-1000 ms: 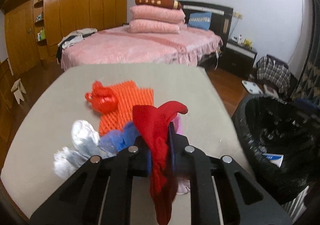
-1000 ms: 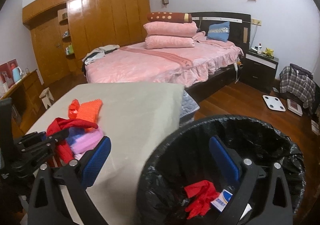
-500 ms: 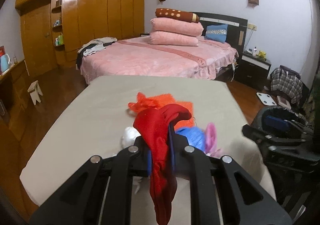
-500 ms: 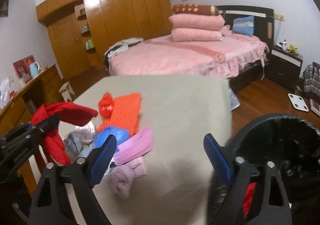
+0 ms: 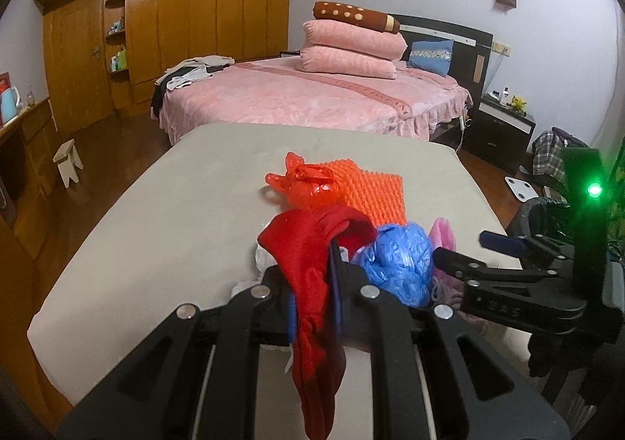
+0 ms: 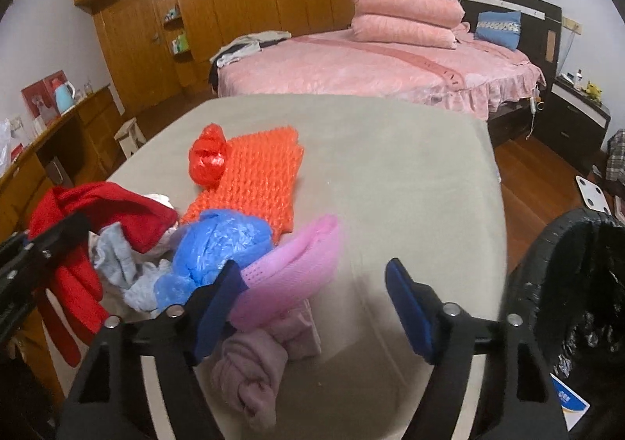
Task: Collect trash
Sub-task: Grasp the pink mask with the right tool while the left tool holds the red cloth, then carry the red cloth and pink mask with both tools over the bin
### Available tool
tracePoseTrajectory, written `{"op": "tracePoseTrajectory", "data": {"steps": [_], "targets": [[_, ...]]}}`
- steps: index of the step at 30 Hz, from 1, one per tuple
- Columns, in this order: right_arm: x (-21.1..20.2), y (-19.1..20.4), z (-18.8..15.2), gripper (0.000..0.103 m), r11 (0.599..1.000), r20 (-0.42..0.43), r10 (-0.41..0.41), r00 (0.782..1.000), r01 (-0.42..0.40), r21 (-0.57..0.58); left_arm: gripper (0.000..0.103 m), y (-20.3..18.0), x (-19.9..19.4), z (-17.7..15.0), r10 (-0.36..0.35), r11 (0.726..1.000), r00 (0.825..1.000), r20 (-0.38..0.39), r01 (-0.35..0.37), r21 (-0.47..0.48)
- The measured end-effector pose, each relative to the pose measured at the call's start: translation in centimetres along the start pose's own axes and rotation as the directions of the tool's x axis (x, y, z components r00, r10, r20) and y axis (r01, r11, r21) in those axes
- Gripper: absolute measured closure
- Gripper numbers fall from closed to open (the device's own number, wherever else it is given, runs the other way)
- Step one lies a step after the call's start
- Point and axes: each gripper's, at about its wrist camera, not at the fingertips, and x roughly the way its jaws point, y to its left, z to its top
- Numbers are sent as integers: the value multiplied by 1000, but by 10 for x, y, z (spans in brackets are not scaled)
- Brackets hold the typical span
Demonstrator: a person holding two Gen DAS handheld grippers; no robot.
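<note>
Left wrist view first: the left gripper [image 5: 312, 285] is clamped tight on a red cloth [image 5: 312, 283], which drapes over the jaws and hangs straight down, long axis vertical, above the near edge of the grey table [image 5: 164, 213]. Past it on the table sit a blue plastic bag [image 5: 402, 264], a red plastic bag [image 5: 304, 184] and an orange mesh sheet [image 5: 371, 192], with the right gripper [image 5: 468, 248] poking in from the right, close beside the blue bag. Right wrist view: the right gripper [image 6: 316, 299] has just been closing but its fingers are apart with nothing pinched yet. A pink foam net [image 6: 289, 272] lies right at its left finger, partly inside the gap, long axis running from that finger up and to the right, away from the blue bag. My guess is the pink net is next, so the right hand needs to nudge left to straddle it across its narrow side. The black-lined trash bin [image 6: 566, 283] sits off the table's right edge, nearer the right hand, so the red cloth has farther to travel.
</note>
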Motion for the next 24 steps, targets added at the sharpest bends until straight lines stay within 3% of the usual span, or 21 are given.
{"op": "tracePoseTrajectory", "data": {"steps": [3, 5, 8, 17, 24], "targets": [[6, 0, 0, 47, 1000, -33, 31, 999, -31, 5, 91, 0, 0, 0, -5, 1000, 1000, 3, 5, 0], [9, 0, 0, 67, 997, -55, 73, 996, -72, 15, 91, 0, 0, -1, -9, 1000, 1000, 3, 9, -1], [7, 1, 0, 87, 994, -66, 109, 992, -108, 8, 91, -1, -2, -2, -14, 1000, 1000, 3, 14, -1], [-42, -1, 21, 91, 988, 49, 154, 987, -154, -6, 91, -11, -18, 9, -30, 1000, 999, 43, 30, 5], [-84, -10, 33, 91, 991, 135, 133, 982, -132, -19, 91, -32, -37, 30, -68, 997, 993, 97, 65, 30]]}}
